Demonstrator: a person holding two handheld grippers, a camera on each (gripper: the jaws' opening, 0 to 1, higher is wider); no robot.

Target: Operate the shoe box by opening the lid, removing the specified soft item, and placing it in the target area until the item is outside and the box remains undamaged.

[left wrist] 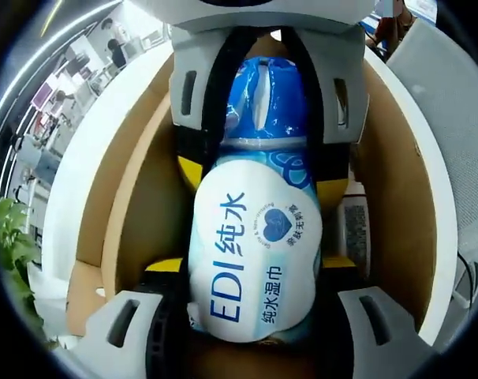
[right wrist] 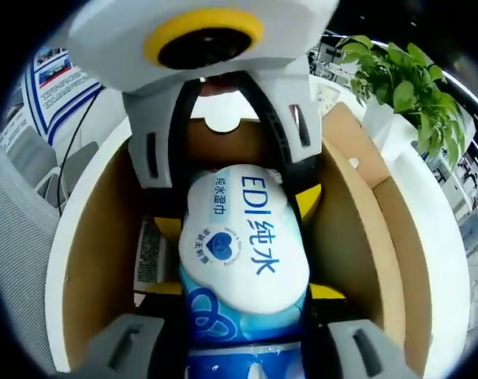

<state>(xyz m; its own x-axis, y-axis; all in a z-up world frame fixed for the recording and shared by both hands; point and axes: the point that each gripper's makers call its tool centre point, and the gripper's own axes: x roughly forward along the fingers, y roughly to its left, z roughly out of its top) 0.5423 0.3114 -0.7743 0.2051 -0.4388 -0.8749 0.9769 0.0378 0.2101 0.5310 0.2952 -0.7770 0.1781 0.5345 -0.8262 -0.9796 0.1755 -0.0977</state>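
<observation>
Both tools are clenched on one pack of wet wipes (left wrist: 255, 253), each from an opposite end. In the left gripper view the left tool (left wrist: 251, 332) rises from the bottom with its jaws pressed to the white end of the pack, while the right tool (left wrist: 263, 118) comes down from the top, its black jaws closing on the blue end. The right gripper view gives the mirror of this: the right tool (right wrist: 247, 347) holds the blue end at the bottom, and the left tool (right wrist: 231, 158) grips the white end from above.

The pack sits inside the open shoe box (left wrist: 136, 197), lengthwise between the box's brown inner walls. Those walls stand close on either side of the jaws, leaving narrow room sideways; the box is open above, so the way up is free. A printed slip (right wrist: 151, 264) lies on the box floor beside the pack.

Past the box's white rim stands a green plant (right wrist: 405, 79).
</observation>
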